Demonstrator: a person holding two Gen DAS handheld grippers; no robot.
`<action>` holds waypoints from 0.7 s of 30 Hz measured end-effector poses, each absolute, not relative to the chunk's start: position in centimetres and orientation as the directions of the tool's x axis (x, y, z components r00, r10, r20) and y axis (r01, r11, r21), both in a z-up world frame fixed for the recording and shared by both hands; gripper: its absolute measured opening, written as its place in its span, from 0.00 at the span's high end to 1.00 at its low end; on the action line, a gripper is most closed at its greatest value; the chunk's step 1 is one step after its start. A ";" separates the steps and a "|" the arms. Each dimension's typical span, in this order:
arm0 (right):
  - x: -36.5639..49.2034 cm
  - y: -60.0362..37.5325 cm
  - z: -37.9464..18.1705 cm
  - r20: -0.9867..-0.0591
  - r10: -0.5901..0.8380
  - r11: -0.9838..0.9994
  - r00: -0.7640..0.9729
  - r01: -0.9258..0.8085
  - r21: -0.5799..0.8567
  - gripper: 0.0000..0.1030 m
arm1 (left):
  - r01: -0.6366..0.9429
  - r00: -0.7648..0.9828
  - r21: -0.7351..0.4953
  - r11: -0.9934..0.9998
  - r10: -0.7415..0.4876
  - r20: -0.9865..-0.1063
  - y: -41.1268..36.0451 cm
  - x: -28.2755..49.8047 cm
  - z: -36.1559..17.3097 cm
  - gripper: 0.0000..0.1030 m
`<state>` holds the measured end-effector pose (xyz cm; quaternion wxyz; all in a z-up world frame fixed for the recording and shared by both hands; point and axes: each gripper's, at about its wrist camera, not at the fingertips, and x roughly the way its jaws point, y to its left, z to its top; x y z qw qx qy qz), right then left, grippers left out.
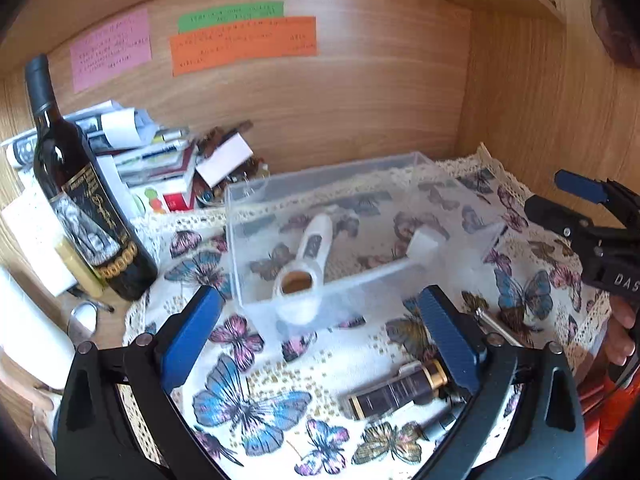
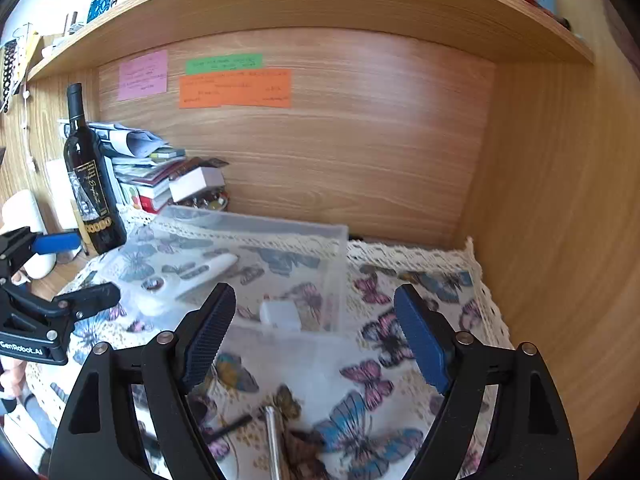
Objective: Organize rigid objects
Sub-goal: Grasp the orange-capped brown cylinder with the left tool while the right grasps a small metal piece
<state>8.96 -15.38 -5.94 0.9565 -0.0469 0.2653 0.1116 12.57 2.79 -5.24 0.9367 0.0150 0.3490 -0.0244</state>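
A clear plastic box (image 1: 320,216) stands on a butterfly-print cloth (image 1: 256,396) edged with lace, spread over the wooden tabletop (image 1: 116,312) inside a wood-panelled alcove. Inside the box lies a white handheld device (image 1: 308,256) with a round opening at its wide end, and near the box's front wall sits a small white block (image 1: 426,246); in the right wrist view the same block (image 2: 280,314) shows through the near wall of the box (image 2: 256,264).

The left tool (image 1: 320,332) hangs released just in front of the box, its blue pads spread wide with nothing between them but cloth and the box's near edge. The right tool (image 2: 316,336) is likewise released, its pads apart and gripping nothing, the box ahead of it.

On the cloth near the left tool's right pad lies a dark cosmetic tube (image 1: 400,392) with gold bands, and beside it a thin metal rod (image 1: 496,326). The rod (image 2: 274,440) also appears low in the right wrist view, partly blurred.

To the left of the box a dark wine bottle (image 1: 80,192) stands upright on the tabletop, with a pile of books and papers (image 1: 132,148) behind it. Pink (image 1: 110,50), green (image 1: 230,14) and orange (image 1: 244,44) notes are stuck on the back panel. A person's fingers (image 1: 622,336) show at the right edge, holding the right tool.
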 end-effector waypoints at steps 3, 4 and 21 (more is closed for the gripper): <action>8.3 -16.2 -6.8 -0.542 0.183 0.974 0.820 -0.226 -0.014 0.23 | 0.073 0.738 0.013 0.997 -0.045 -0.673 2.2 11.7 -6.3 0.02; 8.0 -16.5 -7.1 -0.550 0.181 0.975 0.815 -0.223 -0.010 0.23 | 0.079 0.728 0.014 0.997 -0.048 -0.684 2.1 11.5 -6.7 0.02; 6.7 -17.9 -13.5 -0.702 0.183 0.980 0.688 -0.188 0.071 0.24 | 0.205 0.572 0.007 0.979 -0.114 -0.812 -1.1 11.7 -12.9 0.19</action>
